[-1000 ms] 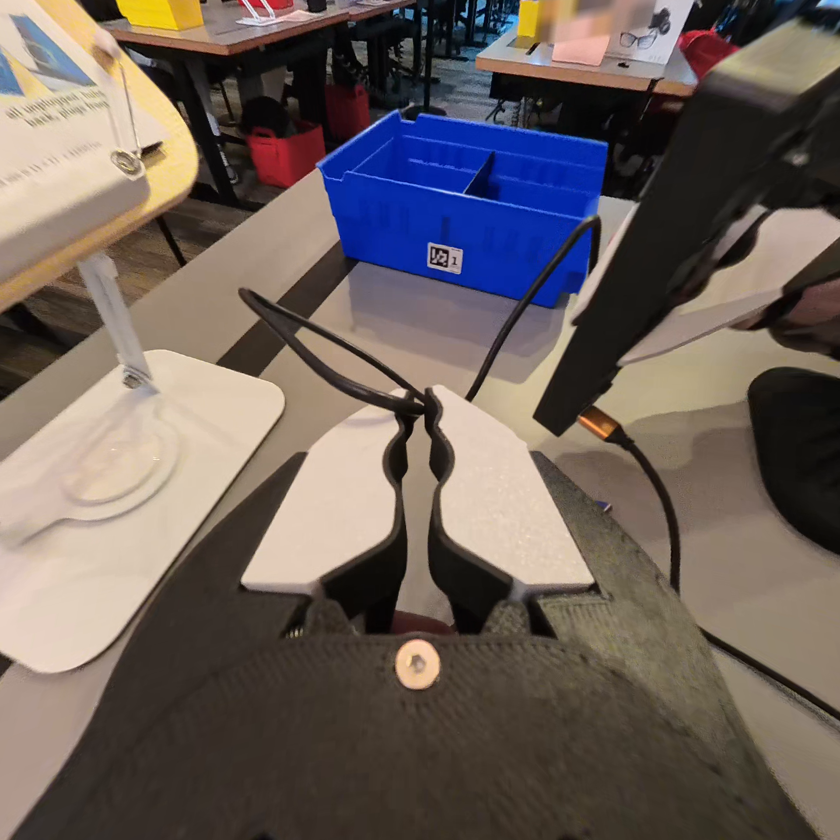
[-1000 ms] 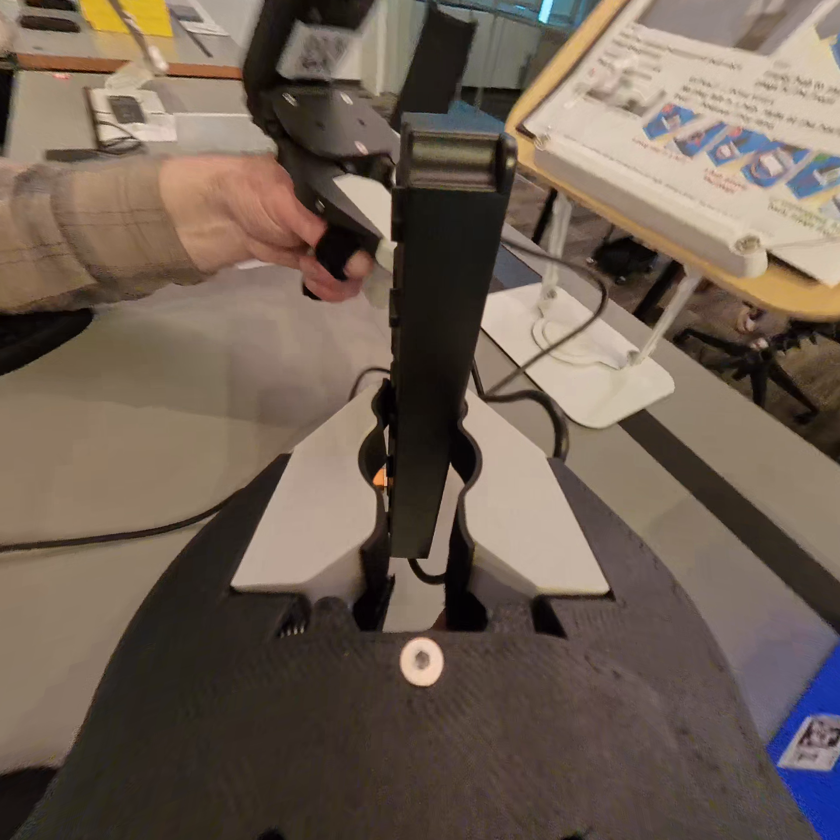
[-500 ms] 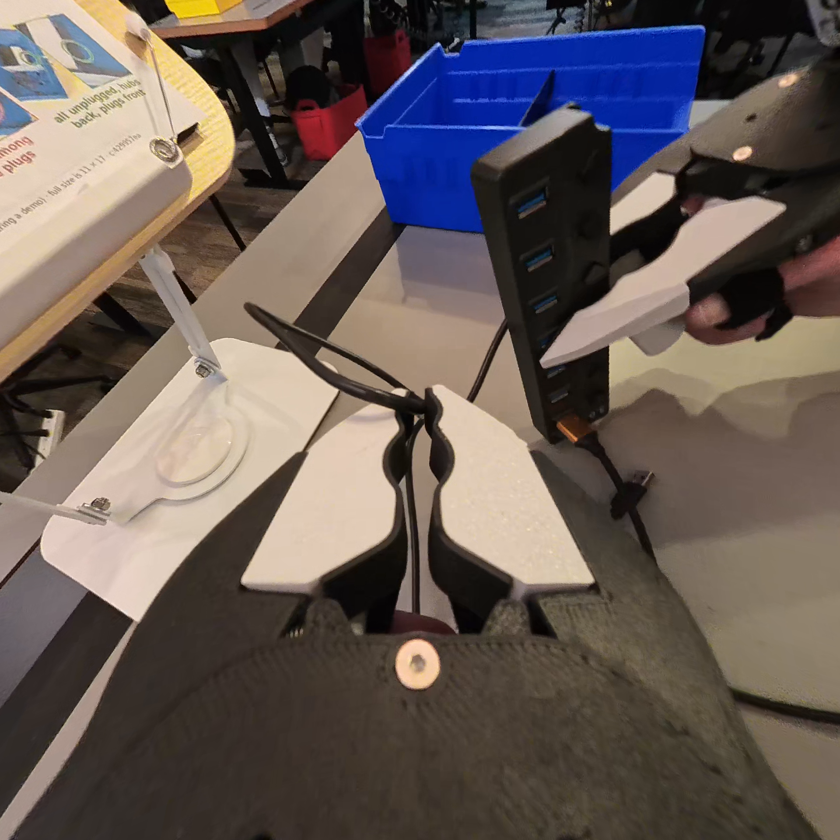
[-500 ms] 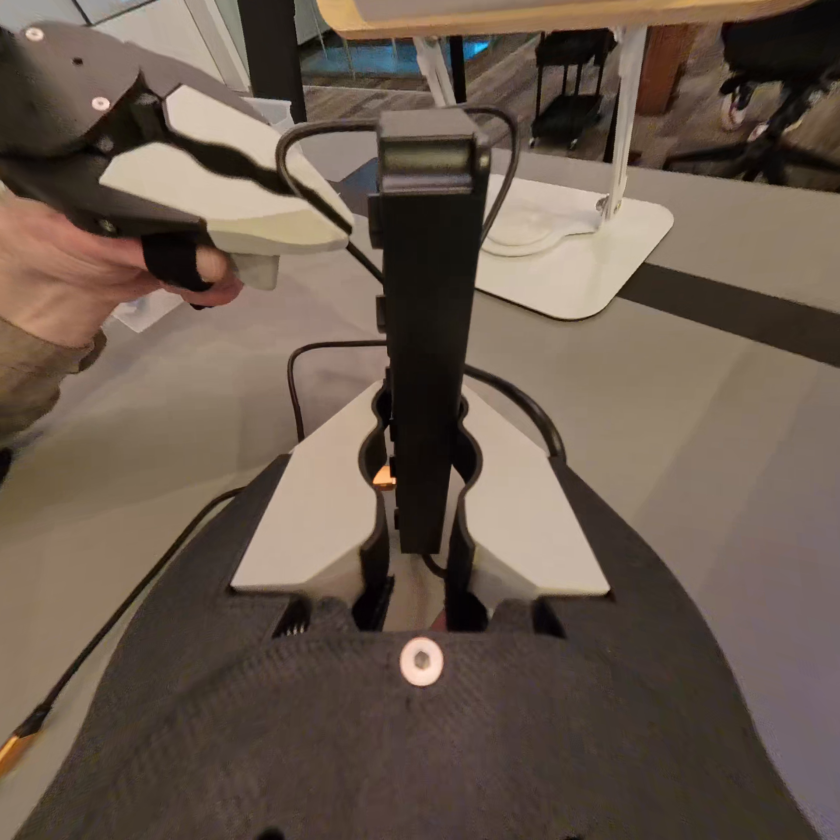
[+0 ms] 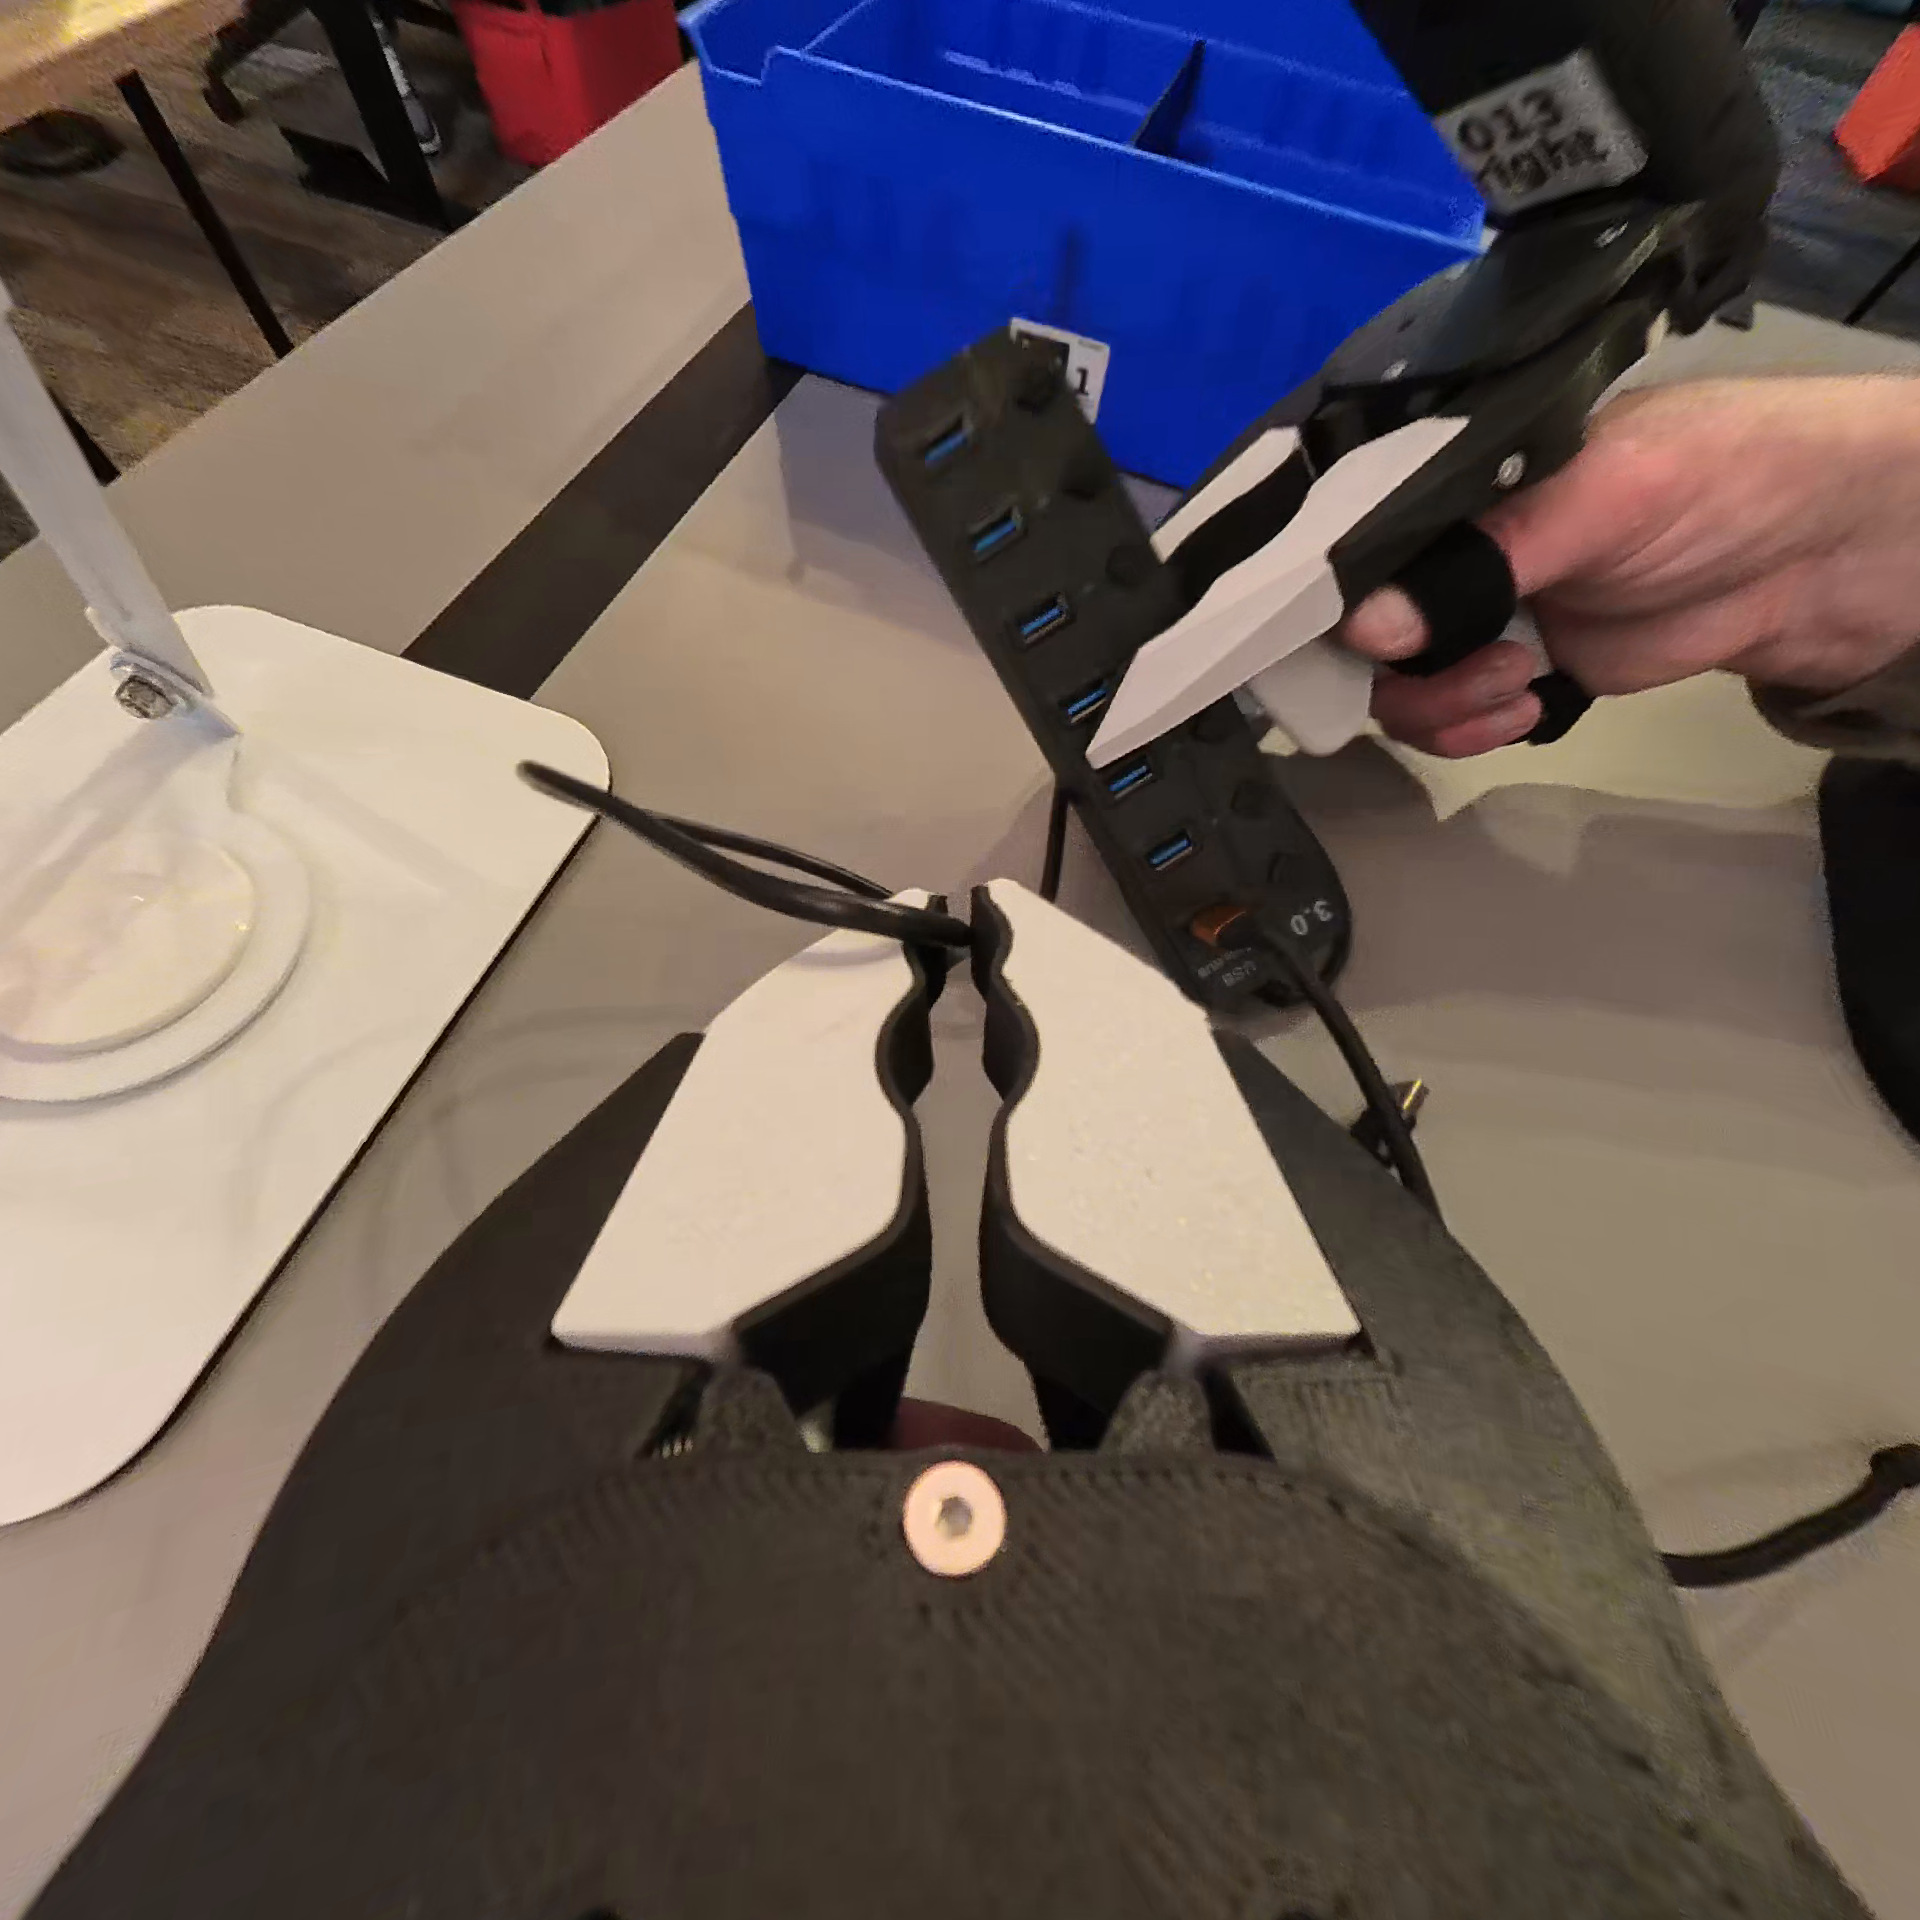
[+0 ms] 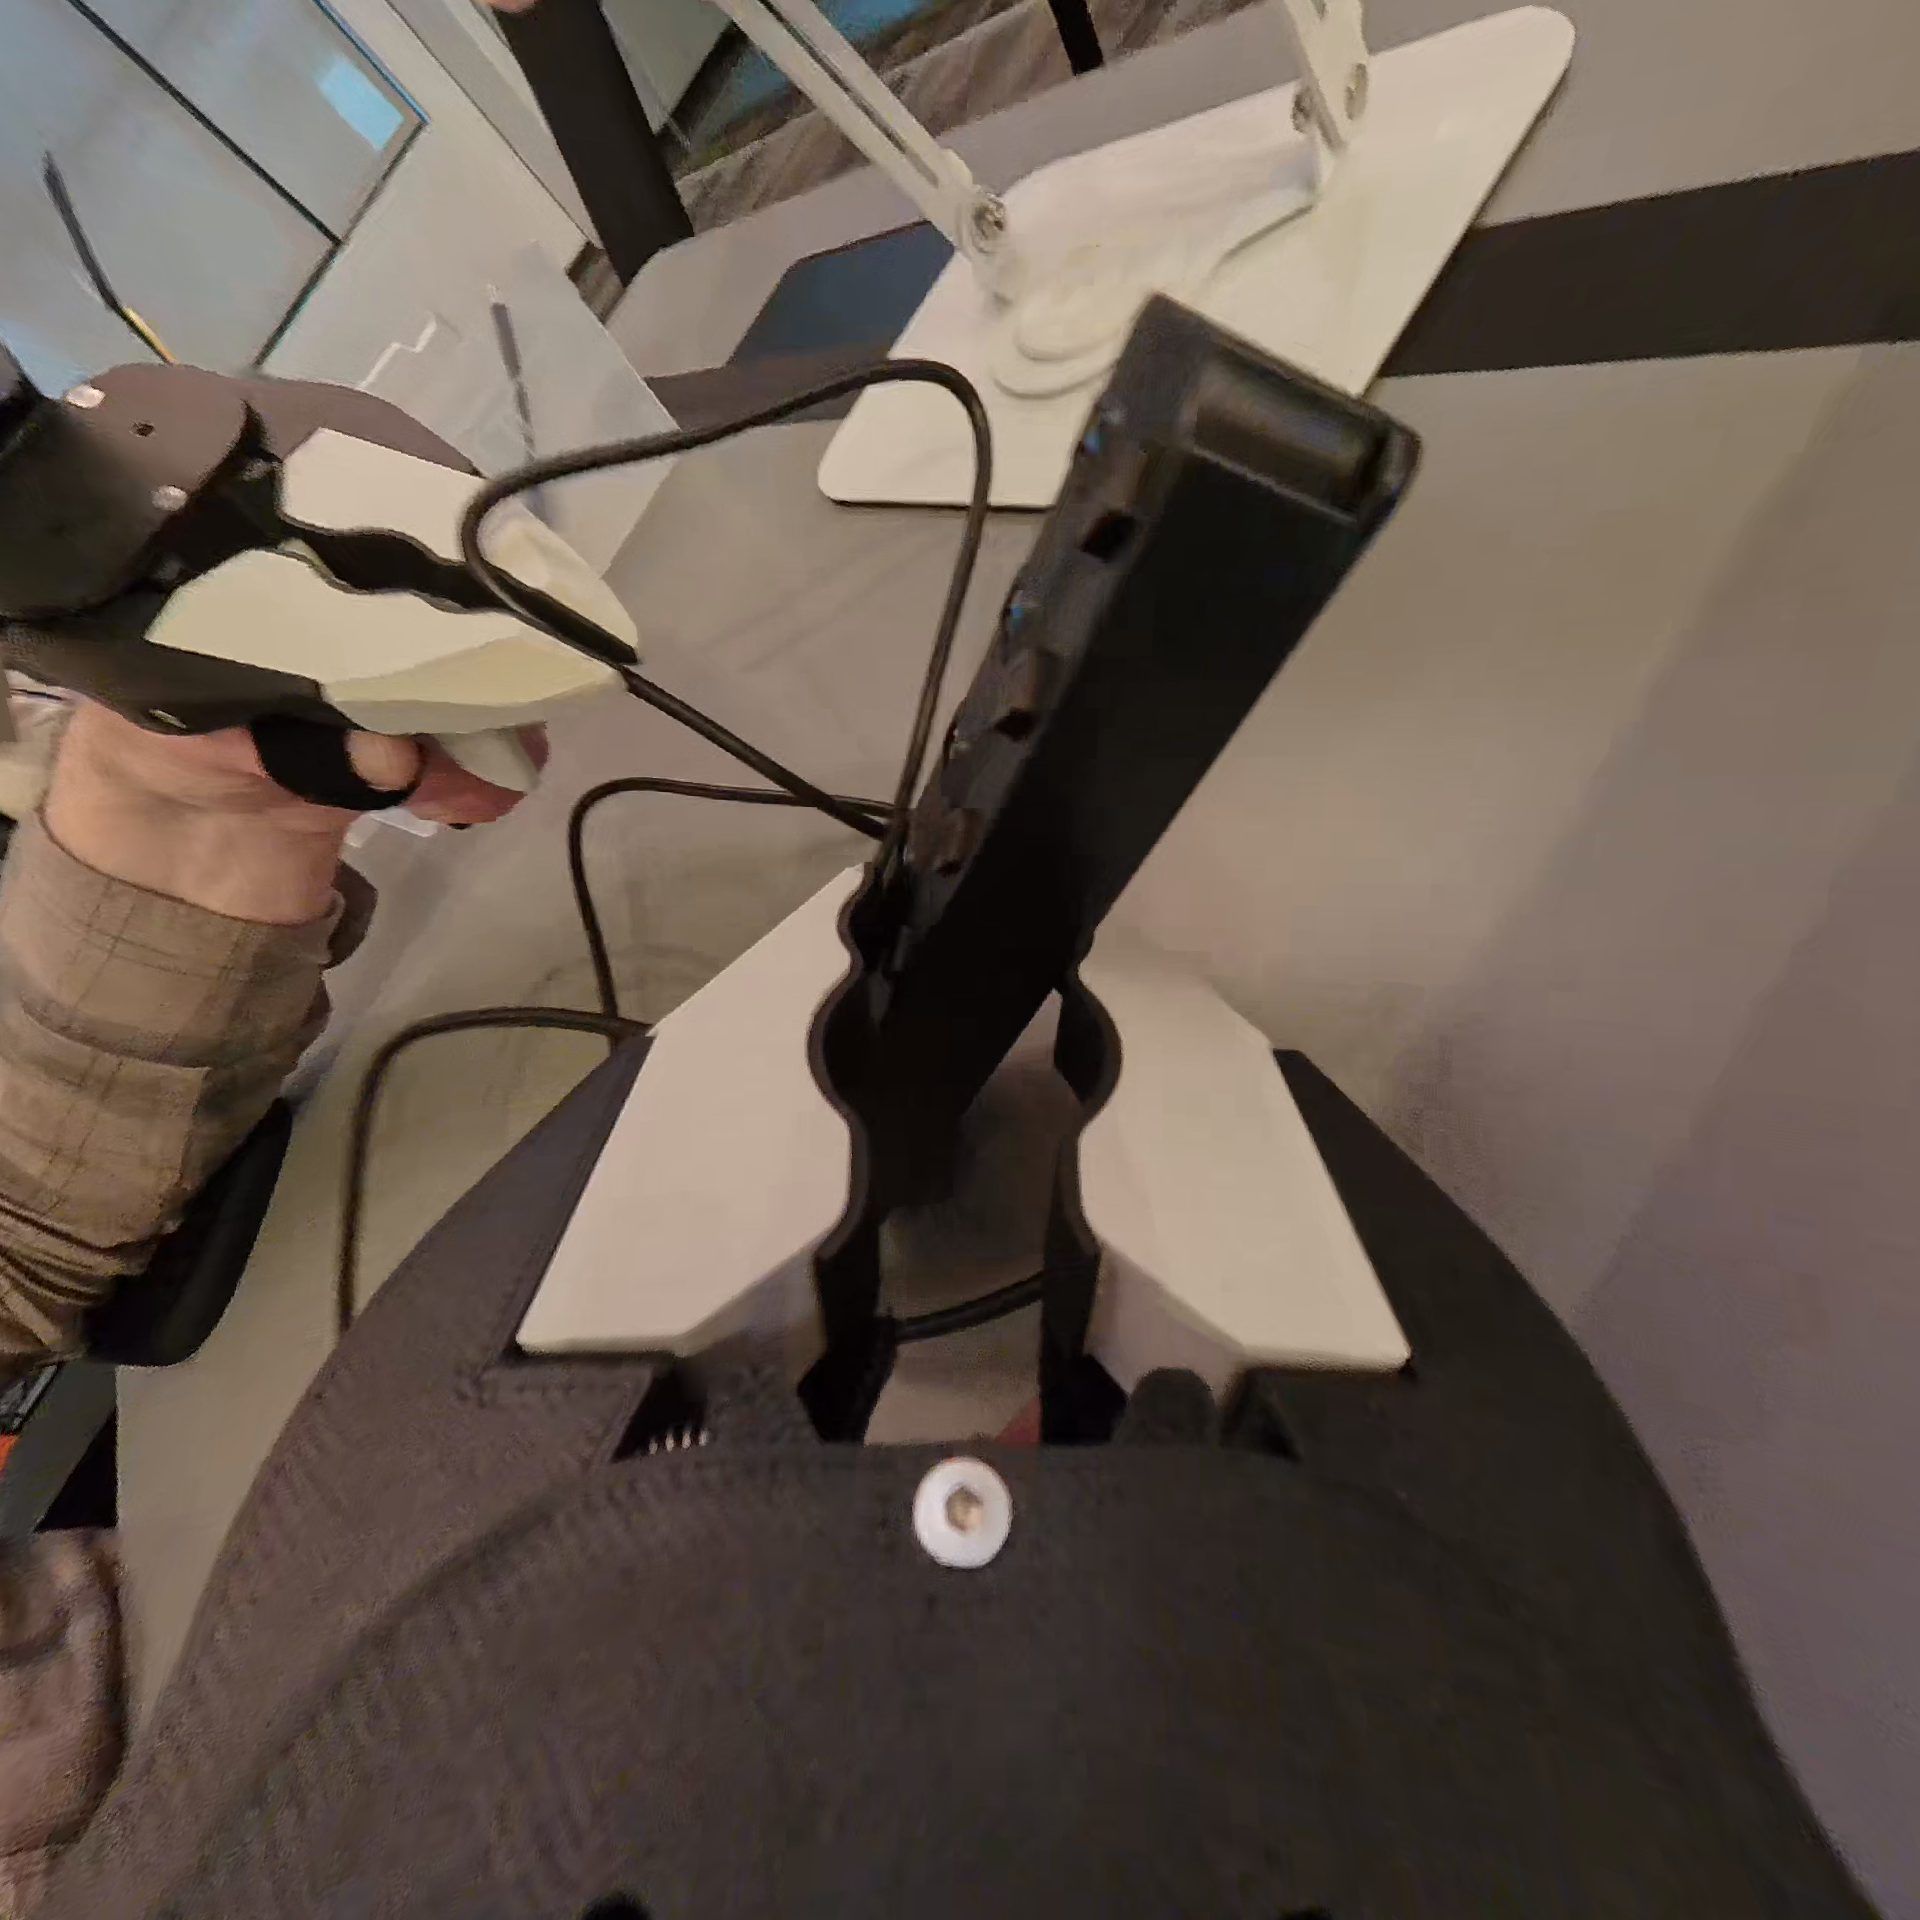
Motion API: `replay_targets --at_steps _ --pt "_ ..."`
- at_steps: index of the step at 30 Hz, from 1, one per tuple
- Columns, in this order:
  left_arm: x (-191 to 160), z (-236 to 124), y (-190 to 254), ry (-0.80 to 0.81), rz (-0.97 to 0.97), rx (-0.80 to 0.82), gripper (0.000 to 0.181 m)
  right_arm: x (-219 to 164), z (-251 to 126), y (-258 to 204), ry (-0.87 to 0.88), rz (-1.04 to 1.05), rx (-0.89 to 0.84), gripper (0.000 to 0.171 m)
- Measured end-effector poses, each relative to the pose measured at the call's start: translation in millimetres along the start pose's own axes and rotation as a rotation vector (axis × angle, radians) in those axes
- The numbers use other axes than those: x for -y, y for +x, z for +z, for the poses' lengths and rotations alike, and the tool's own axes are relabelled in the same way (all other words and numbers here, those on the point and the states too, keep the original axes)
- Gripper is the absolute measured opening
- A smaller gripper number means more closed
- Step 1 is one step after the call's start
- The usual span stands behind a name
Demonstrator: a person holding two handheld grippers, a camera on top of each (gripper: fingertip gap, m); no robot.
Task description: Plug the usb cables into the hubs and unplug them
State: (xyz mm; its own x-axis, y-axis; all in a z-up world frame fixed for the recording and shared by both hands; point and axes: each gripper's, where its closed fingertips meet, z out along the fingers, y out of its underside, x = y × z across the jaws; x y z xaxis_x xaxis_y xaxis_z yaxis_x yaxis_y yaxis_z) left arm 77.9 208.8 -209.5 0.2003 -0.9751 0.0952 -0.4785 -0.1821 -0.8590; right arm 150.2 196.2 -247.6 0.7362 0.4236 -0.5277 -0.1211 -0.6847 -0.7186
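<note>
A black USB hub (image 5: 1049,582) with blue ports leans over the grey table, its lower end down on the surface. An orange plug (image 5: 1214,923) on a thick black cable (image 5: 1361,1081) sits in its lowest port. My right gripper (image 5: 1132,644) is shut on the hub's middle. In the right wrist view the hub (image 6: 1195,644) stands tilted between that gripper's (image 6: 971,935) fingers. My left gripper (image 5: 961,920) is shut on a thin black cable (image 5: 727,852) at its tips. It also shows at the left of the right wrist view (image 6: 623,652), holding the looped thin cable (image 6: 951,582).
A blue divided bin (image 5: 1039,187) stands just behind the hub. A white stand base (image 5: 260,935) lies at the left and shows in the right wrist view (image 6: 1195,270) beyond the hub. A dark object (image 5: 1870,935) sits at the right edge. The thick cable runs off right (image 5: 1808,1527). About 9 cm separates my left fingertips from my right.
The right gripper has lowered the hub and tipped it back, so its lower end now rests on the table. The left gripper has kept its pinch on the thin cable.
</note>
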Motion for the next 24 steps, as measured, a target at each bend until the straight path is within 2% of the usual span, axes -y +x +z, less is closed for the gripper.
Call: replay_targets --at_steps 9,11,13,17,21,24 --pt "3 2 -4 0.030 -0.056 -0.009 0.005 -10 8 -2 -0.043 -0.144 -0.048 0.036" --pt "3 1 -6 0.037 -0.040 0.012 0.004 -18 11 -5 -0.085 -0.183 -0.067 0.046" --pt "3 0 -5 0.032 -0.023 0.010 0.004 -27 11 -14 -0.124 -0.223 -0.062 0.065" --pt "2 -1 -5 0.026 -0.015 0.011 0.005 -37 4 -23 -0.178 -0.337 -0.111 0.068" --pt "3 0 -3 0.011 0.007 0.017 0.005 -45 -7 -41 -0.215 -0.312 -0.027 0.070" --pt "4 0 -1 -0.003 0.046 0.037 0.005 -53 -17 -41 -0.263 -0.391 -0.042 0.076"
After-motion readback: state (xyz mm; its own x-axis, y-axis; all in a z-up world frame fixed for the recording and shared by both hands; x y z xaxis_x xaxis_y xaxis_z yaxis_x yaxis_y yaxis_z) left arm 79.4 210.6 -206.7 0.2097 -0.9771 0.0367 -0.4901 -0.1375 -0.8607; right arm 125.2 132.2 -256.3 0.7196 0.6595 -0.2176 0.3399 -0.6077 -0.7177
